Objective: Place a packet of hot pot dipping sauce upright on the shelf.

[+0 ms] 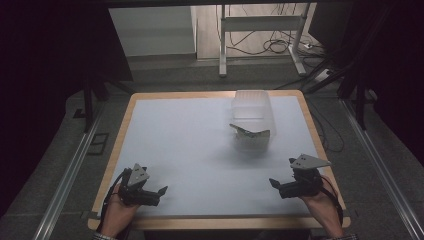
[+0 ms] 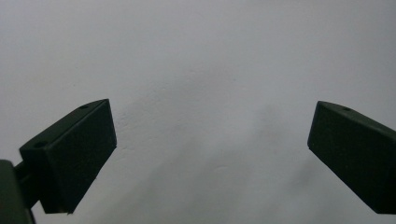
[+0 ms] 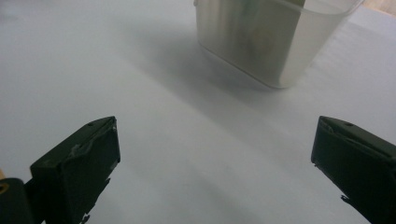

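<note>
A translucent plastic container (image 1: 252,112) stands on the white table top (image 1: 190,145), right of centre and towards the back. A dark, folded-looking item (image 1: 250,132) shows at its near end; what it is I cannot tell. My left gripper (image 1: 154,181) rests low near the front left edge, open, with nothing between its jaws. The left gripper view has the left gripper (image 2: 210,140) open over bare white surface. My right gripper (image 1: 283,172) is at the front right, open, its jaws turned towards the container. From the right gripper (image 3: 215,149), the container (image 3: 271,37) stands ahead, well apart from the jaws.
The table has a wooden rim (image 1: 220,222) all around. Behind it are a metal frame's legs (image 1: 222,50) and loose cables (image 1: 280,45) on the floor. Rails (image 1: 65,180) run along both sides of the table.
</note>
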